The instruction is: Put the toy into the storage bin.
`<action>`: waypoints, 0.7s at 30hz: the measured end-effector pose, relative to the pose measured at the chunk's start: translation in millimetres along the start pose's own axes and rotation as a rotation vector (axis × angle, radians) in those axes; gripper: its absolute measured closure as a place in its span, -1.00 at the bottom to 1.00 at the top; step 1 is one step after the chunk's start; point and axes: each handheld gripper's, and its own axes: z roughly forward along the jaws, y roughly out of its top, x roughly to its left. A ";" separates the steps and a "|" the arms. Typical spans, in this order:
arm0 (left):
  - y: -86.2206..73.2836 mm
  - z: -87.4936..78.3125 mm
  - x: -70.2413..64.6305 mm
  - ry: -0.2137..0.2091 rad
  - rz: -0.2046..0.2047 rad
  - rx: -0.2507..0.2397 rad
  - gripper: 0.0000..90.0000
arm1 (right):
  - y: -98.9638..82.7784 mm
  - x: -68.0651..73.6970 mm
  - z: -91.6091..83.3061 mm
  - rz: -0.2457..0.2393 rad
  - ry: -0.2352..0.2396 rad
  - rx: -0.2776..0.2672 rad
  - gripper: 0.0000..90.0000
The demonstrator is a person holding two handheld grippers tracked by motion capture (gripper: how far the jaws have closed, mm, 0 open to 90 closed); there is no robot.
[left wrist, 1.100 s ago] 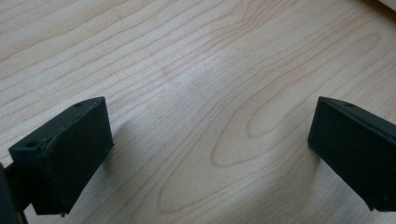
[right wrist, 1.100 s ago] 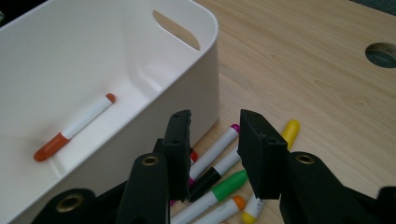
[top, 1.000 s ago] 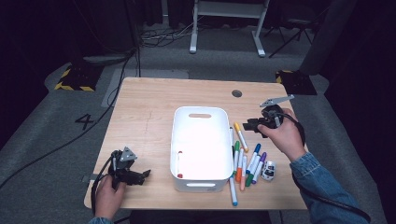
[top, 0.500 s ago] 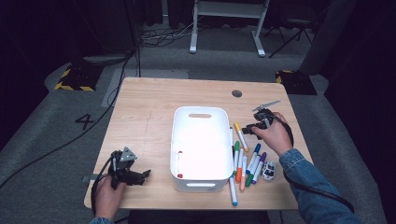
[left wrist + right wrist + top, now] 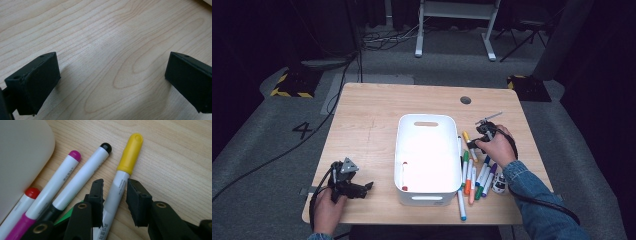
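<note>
Wood-grain table [image 5: 105,37] | right claw [image 5: 115,195] closing round smooth yellow-capped marker [image 5: 123,173] | left claw [image 5: 112,77] spread

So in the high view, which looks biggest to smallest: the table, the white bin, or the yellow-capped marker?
1. The table, by far the largest.
2. The white bin, which covers a middle patch of it.
3. The yellow-capped marker, a thin stick beside the bin, at the right claw.

a "4" [image 5: 304,130] is showing on the grey floor [image 5: 272,150] left of the worktop. small dark print is running along the yellow-capped marker [image 5: 120,187] barrel, ending in two cjk characters near the bottom edge, too small to read. similar unreadable print is showing on the pink-capped marker [image 5: 62,180] and black-capped marker [image 5: 85,172].
</note>
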 end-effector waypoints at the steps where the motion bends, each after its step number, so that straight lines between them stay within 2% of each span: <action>1: -0.2 -0.4 -0.7 0.003 -0.007 0.003 -1.00 | -0.2 -0.6 1.0 -0.004 -0.003 0.003 0.51; 2: -0.2 0.0 -0.8 0.001 -0.003 0.002 -1.00 | -0.3 -0.6 2.0 0.008 -0.005 0.007 0.53; 8: -0.3 0.0 -1.2 0.004 -0.006 0.001 -1.00 | -1.7 -6.0 4.5 0.008 -0.033 0.022 0.70; 14: -0.3 0.0 -1.2 0.004 -0.006 0.001 -1.00 | -1.7 -8.4 3.2 0.024 -0.035 0.027 0.71; 21: -0.3 0.0 -1.2 0.004 -0.006 0.001 -1.00 | -2.4 -9.2 -0.3 0.041 -0.036 0.008 0.71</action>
